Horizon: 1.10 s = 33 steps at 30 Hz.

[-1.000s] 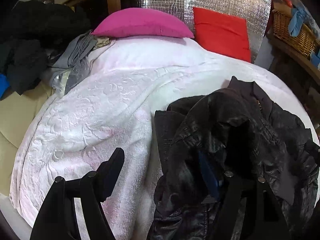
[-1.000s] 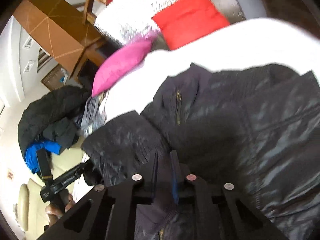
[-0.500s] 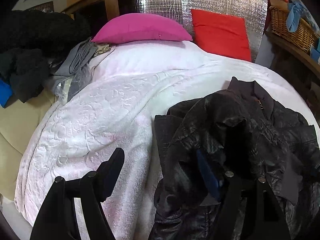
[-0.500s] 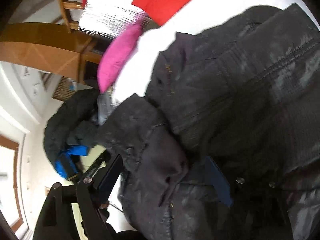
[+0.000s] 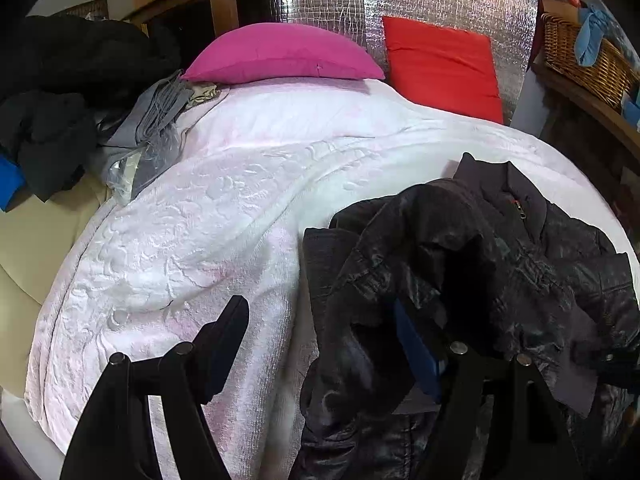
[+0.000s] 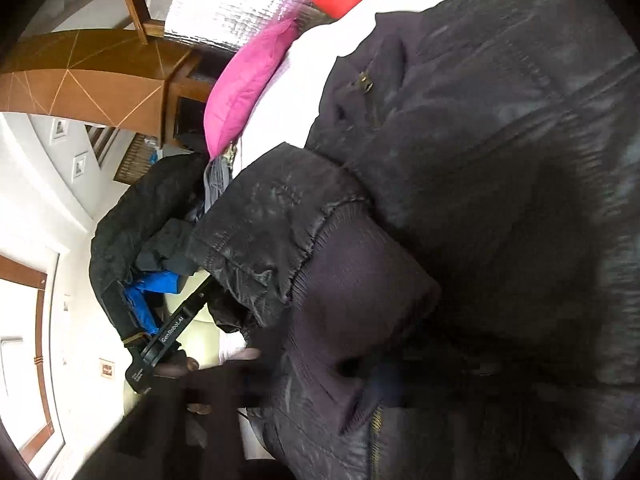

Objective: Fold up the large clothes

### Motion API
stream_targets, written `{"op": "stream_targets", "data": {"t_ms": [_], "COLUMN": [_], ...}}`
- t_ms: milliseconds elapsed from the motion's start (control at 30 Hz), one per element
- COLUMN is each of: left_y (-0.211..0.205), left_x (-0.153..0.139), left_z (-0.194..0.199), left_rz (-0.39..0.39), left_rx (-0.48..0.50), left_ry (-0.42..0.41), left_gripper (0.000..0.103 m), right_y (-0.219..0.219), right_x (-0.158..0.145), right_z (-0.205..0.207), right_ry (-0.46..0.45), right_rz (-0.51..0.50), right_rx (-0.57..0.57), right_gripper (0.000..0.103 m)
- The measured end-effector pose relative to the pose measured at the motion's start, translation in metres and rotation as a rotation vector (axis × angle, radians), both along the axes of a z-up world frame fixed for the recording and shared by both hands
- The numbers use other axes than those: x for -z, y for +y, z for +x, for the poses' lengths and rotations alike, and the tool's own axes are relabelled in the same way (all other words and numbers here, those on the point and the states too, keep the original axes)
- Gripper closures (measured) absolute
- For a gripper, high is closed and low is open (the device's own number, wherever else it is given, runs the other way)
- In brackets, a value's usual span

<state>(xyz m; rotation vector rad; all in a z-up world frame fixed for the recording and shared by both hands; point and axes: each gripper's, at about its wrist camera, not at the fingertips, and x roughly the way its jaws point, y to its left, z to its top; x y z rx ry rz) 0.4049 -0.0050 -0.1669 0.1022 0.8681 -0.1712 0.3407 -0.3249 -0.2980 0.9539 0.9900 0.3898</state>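
Observation:
A black shiny jacket [image 5: 472, 264] lies bunched on the right side of a bed with a white textured blanket [image 5: 224, 216]. My left gripper [image 5: 320, 332] is open; its left finger is over the blanket, its right finger with a blue pad [image 5: 416, 352] is under a jacket fold. In the right wrist view the jacket [image 6: 480, 152] fills the frame, with a ribbed cuff [image 6: 360, 288] in front. My right gripper [image 6: 320, 380] is blurred and mostly buried in fabric; its jaws look spread. The left gripper's handle [image 6: 168, 336] shows at left.
A pink pillow [image 5: 280, 56] and a red cushion [image 5: 440, 60] lie at the bed's head against a silver foil panel. A pile of dark and grey clothes [image 5: 60, 120] sits at the left. A wicker basket [image 5: 580, 56] stands on a shelf at right.
The right gripper opened, rolled sideways and pushed closer into the jacket's cuff. The left gripper stayed almost still, open beside the jacket.

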Motion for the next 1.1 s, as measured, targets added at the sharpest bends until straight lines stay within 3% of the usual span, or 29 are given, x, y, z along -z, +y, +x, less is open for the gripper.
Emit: {"op": "stream_targets", "data": {"t_ms": [133, 300, 500, 633, 767, 833, 867, 933, 967, 1000, 1100], "left_y": [0.001, 0.004, -0.009, -0.025, -0.038, -0.046, -0.052, -0.059, -0.062, -0.065, -0.070], "left_x": [-0.002, -0.016, -0.034, -0.020, 0.005, 0.014, 0.019, 0.027, 0.030, 0.034, 0.039], "left_z": [-0.001, -0.007, -0.021, -0.014, -0.003, -0.003, -0.004, -0.005, -0.006, -0.006, -0.009], "left_rz": [-0.013, -0.039, -0.054, 0.009, 0.020, 0.063, 0.092, 0.120, 0.132, 0.149, 0.184], "left_rx": [-0.002, 0.001, 0.091, 0.115, 0.128, 0.130, 0.135, 0.152, 0.157, 0.161, 0.170], "left_ry": [-0.001, -0.059, -0.145, -0.097, 0.026, 0.041, 0.047, 0.065, 0.072, 0.076, 0.070], "left_gripper": [0.028, 0.028, 0.028, 0.026, 0.026, 0.026, 0.026, 0.026, 0.026, 0.026, 0.026], "right_y": [0.011, -0.014, -0.100, -0.143, -0.168, -0.177, -0.180, -0.183, -0.183, -0.183, -0.179], "right_x": [-0.023, -0.071, -0.078, -0.072, -0.049, -0.040, -0.037, -0.034, -0.032, -0.031, -0.033], "right_z": [0.000, -0.014, -0.029, -0.033, -0.030, -0.028, -0.028, -0.029, -0.027, -0.027, -0.027], "right_ry": [-0.078, -0.217, -0.155, -0.110, -0.025, 0.029, 0.040, 0.047, 0.046, 0.030, -0.011], "right_rz": [-0.160, -0.362, -0.422, -0.376, -0.195, -0.135, -0.120, -0.115, -0.102, -0.083, -0.090], "right_rx": [0.015, 0.165, 0.397, 0.430, 0.399, 0.390, 0.393, 0.393, 0.380, 0.365, 0.334], "right_gripper": [0.088, 0.093, 0.094, 0.094, 0.090, 0.090, 0.085, 0.061, 0.025, 0.012, 0.017]}}
